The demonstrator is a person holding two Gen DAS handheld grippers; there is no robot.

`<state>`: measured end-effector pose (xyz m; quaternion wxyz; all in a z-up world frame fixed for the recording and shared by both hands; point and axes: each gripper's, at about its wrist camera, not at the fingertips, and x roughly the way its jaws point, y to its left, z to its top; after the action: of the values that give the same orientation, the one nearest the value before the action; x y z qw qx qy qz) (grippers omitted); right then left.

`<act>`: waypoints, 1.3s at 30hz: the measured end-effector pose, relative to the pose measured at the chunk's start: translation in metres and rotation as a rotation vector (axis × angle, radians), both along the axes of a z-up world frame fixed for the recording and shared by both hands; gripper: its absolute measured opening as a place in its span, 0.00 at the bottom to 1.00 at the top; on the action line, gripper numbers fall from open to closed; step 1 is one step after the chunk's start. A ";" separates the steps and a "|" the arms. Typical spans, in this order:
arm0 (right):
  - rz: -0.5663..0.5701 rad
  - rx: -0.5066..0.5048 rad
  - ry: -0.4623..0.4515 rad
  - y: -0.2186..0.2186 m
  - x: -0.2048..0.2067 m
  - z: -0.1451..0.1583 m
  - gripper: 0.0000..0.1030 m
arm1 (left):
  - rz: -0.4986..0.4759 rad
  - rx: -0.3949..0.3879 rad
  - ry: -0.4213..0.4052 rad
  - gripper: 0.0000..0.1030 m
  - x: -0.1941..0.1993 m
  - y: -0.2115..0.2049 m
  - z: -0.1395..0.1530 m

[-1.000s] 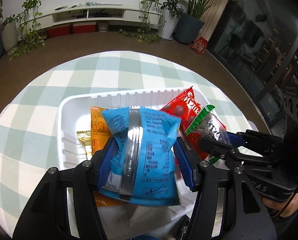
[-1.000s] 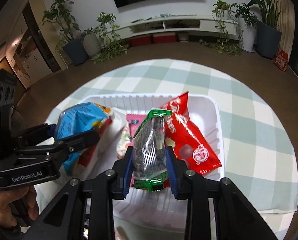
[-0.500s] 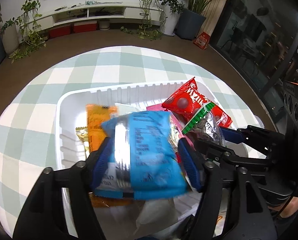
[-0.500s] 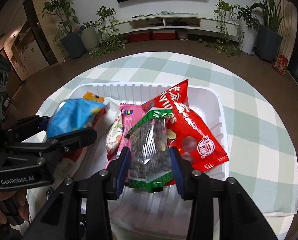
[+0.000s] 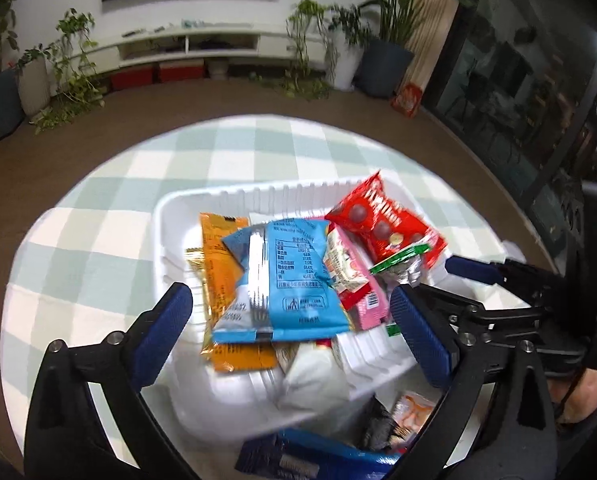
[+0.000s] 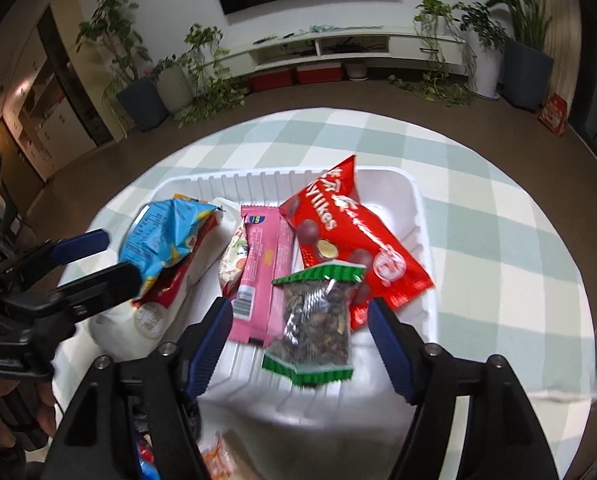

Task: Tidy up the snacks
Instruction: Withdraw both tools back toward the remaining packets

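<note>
Both tools just opened, pkts dropped: blue bag (image 5: 286,280), seed pkt (image 6: 314,320) in tray (image 6: 414,216); L tool (image 5: 290,320), R tool (image 6: 298,344) wide, angled down.

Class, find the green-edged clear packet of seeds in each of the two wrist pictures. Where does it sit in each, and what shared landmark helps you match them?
Left wrist view: only the top of the seed packet shows, right of centre, below the red bag.
Right wrist view: the seed packet lies low in the centre, between the open fingers.
Shared landmark: the red bag in the white tray.
</note>
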<state>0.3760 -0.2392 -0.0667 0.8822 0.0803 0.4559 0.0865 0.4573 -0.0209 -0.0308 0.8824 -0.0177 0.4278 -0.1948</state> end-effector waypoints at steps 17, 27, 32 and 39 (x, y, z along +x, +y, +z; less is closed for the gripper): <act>-0.071 0.176 -0.055 -0.037 -0.136 0.000 0.91 | -0.182 0.014 -0.092 0.99 -0.151 0.026 0.002; -0.032 0.148 -0.054 -0.023 -0.157 -0.013 0.91 | -0.288 0.042 -0.081 0.99 -0.208 0.029 -0.029; -0.043 0.073 -0.058 -0.020 -0.158 -0.015 0.91 | -0.247 0.056 -0.075 0.99 -0.209 0.023 -0.027; -0.003 0.036 -0.053 -0.012 -0.159 -0.019 0.90 | -0.571 0.247 -0.083 0.99 -0.182 -0.022 -0.013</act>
<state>0.2175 -0.2516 -0.0854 0.8925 0.0944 0.4307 0.0954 0.2758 -0.0427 -0.0435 0.8043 0.2183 0.3995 -0.3819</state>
